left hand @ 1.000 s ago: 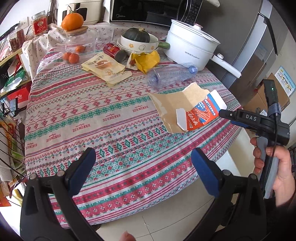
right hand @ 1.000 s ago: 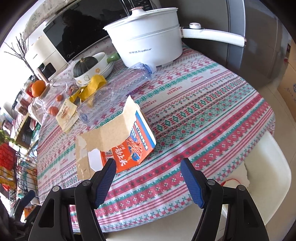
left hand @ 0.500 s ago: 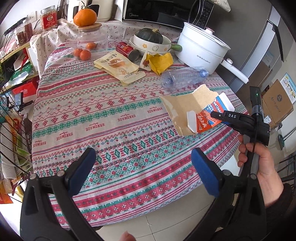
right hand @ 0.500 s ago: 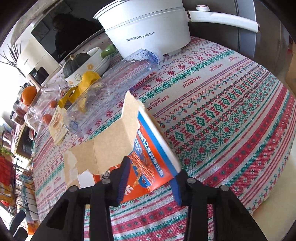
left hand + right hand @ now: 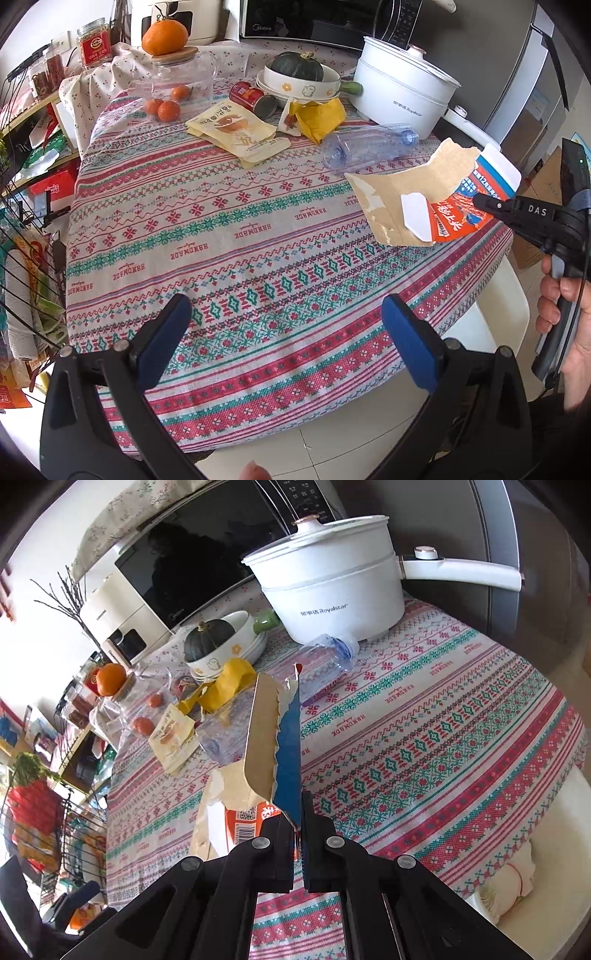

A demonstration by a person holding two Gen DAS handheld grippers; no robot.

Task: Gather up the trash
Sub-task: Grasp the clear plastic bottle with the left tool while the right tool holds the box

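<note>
The left gripper (image 5: 286, 332) hangs wide and empty over the near edge of the table (image 5: 229, 258), at 6 o'clock in its own view. The right gripper (image 5: 297, 834) is clamped on the torn carton (image 5: 428, 199), pinching its blue-and-orange panel edge-on; in the left view the carton sits at 3 o'clock, and whether its low corner touches the cloth I cannot tell.

By my reading the task is barely begun: one piece of trash is in hand, none visibly binned, and no bin shows in either view. What is left, going left to right across the far table: a snack pouch (image 5: 236, 133) at 11 o'clock, a red can (image 5: 253, 103) lying on its side just behind it, a yellow wrapper (image 5: 317, 118) at 12 o'clock, and a clear bottle (image 5: 369, 147) on its side at 1 o'clock.

Things likely meant to stay: a glass jar (image 5: 181, 85) with an orange (image 5: 164, 37) on its lid at 11 o'clock, a bowl (image 5: 299, 86) holding a squash (image 5: 297, 66), and a white pot (image 5: 402, 96) at 1 o'clock. The bottle lies close against the pot and the wrapper against the bowl, so those two picks look tight. The carton's floppy flap could brush the bottle on the way off.
</note>
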